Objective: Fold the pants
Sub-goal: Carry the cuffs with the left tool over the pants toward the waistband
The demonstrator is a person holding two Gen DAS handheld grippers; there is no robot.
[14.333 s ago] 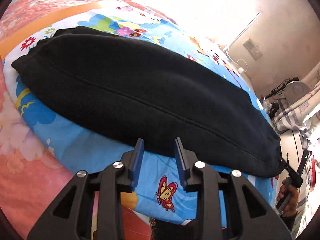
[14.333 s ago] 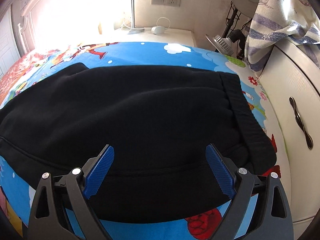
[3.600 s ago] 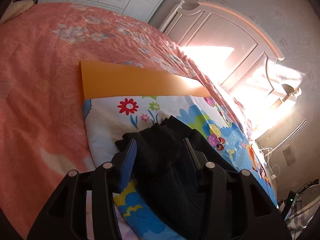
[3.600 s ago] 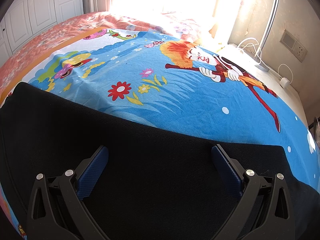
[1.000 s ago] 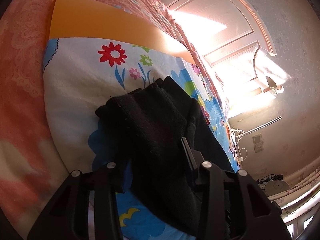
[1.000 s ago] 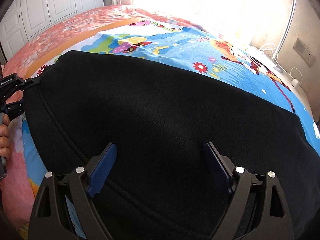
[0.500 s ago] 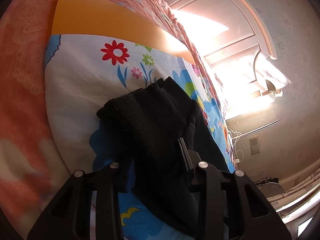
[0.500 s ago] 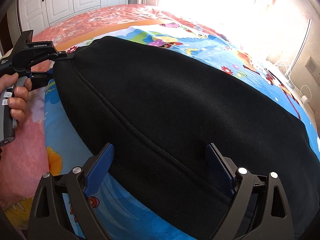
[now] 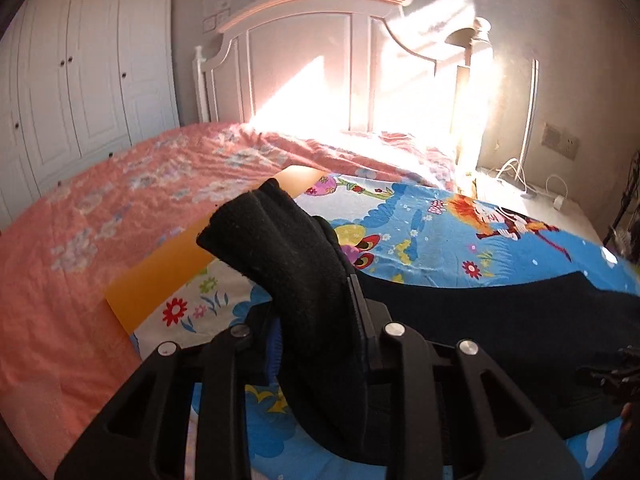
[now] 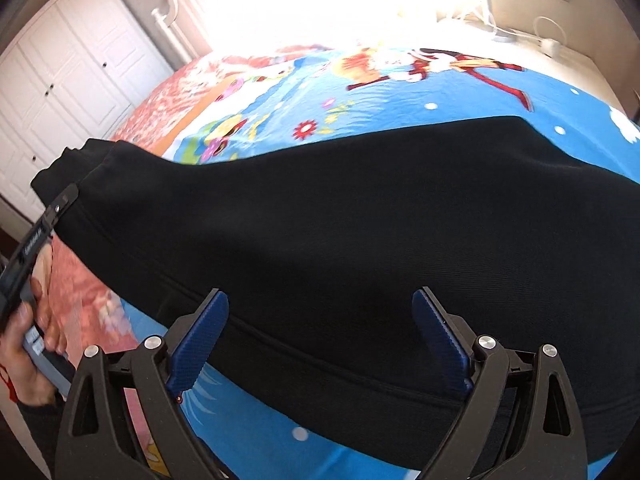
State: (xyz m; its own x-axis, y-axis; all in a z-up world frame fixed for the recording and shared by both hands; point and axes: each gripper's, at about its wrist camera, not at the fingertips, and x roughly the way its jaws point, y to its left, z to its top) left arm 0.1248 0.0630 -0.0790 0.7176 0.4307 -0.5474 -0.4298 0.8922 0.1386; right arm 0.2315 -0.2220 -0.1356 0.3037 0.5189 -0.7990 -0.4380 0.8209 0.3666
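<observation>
left gripper [image 9: 316, 320] jaws closing, pinching the thick ribbed cuff of the black fleece pants [image 10: 360, 240]; right gripper [image 10: 320, 328] wide, opening, empty above the cloth.

Sunlight is streaming across the white headboard [image 9: 320, 68] and grey wall [image 9: 560, 40]. White wardrobe doors [image 9: 80, 80] are standing beside the bed [image 9: 100, 220], a wall socket [image 9: 560, 142] showing right.

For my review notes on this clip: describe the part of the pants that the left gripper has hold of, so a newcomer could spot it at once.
Start at the bed with the cartoon sheet, where the black pants lie stretched out. Follow them to the end nearest the orange strip. There the ribbed cuff stands up off the sheet, pinched in the closing left gripper; the rest of the pants lies flat.
</observation>
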